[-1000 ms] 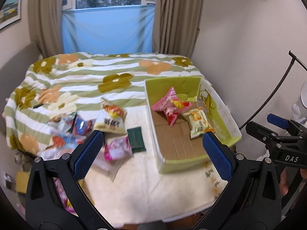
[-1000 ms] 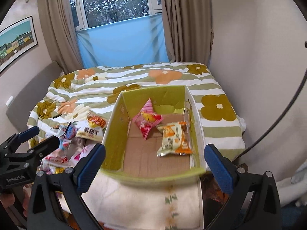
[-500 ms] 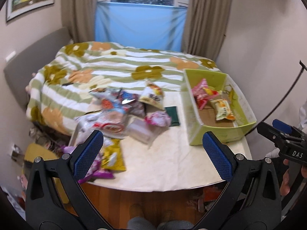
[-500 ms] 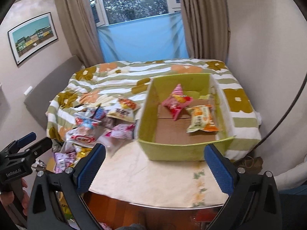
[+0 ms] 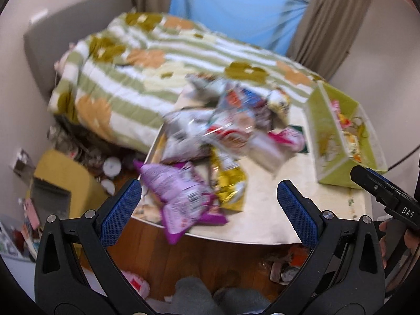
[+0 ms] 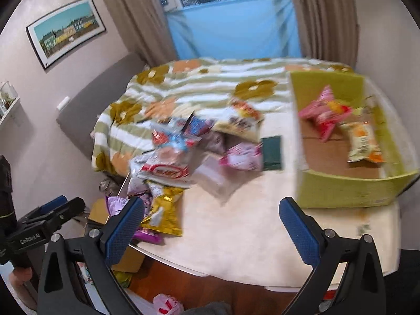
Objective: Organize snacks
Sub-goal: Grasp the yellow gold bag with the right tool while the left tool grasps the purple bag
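1. The left tongs (image 5: 208,199) hang wide apart and hold nothing, above the near edge of the bench (image 5: 262,210).
2. A purple bag (image 5: 178,197) and a gold bag (image 5: 231,183) lie nearest them, at the front of a loose snack pile (image 6: 189,157).
3. The green box (image 6: 341,191) stands right of the pile, with a pink packet (image 6: 325,113) and an orange packet (image 6: 362,141) inside.
4. The right tongs (image 6: 211,223) are wide too, with nothing between them.
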### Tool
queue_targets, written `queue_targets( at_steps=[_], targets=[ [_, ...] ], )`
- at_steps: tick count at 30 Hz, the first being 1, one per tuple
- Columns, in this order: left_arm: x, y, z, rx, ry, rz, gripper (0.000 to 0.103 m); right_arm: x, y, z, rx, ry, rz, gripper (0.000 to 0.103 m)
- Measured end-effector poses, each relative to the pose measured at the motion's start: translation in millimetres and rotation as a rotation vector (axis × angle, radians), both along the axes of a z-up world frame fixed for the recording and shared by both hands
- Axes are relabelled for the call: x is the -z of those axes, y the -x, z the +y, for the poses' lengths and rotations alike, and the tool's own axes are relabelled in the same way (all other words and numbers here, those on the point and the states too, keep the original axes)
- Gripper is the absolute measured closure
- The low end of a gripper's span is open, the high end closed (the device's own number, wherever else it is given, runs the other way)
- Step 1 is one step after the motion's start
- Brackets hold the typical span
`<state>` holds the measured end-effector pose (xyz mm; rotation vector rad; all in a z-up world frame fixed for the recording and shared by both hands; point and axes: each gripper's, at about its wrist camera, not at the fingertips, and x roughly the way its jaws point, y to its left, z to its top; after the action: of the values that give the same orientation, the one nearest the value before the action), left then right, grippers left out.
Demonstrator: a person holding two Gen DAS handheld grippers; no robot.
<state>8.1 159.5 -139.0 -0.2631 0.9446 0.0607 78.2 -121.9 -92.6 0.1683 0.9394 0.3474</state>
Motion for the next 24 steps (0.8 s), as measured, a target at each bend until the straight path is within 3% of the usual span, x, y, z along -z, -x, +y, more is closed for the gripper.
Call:
queue_targets(
  at_steps=[6, 11, 15, 20, 24],
  targets=[
    [62, -24, 32, -0.031, 0.101, 0.112, 0.001, 45, -28, 50, -0.038, -0.015, 0.093, 0.001],
    [100, -44, 33, -0.008, 0.144, 0.176, 0.001, 71, -44, 81, -0.078, 0.005, 0.157, 0.001],
    [118, -55, 30, 0.008, 0.155, 0.207, 0.004, 87, -51, 96, -0.105, 0.011, 0.189, 0.001],
    [136, -64, 32, 0.007, 0.180, 0.240, 0.016, 108, -62, 107, -0.119, -0.018, 0.240, 0.001],
    [145, -67, 34, 0.017, 0.220, 0.252, 0.019, 124, -70, 116, -0.131, -0.044, 0.278, 0.006]
  ],
)
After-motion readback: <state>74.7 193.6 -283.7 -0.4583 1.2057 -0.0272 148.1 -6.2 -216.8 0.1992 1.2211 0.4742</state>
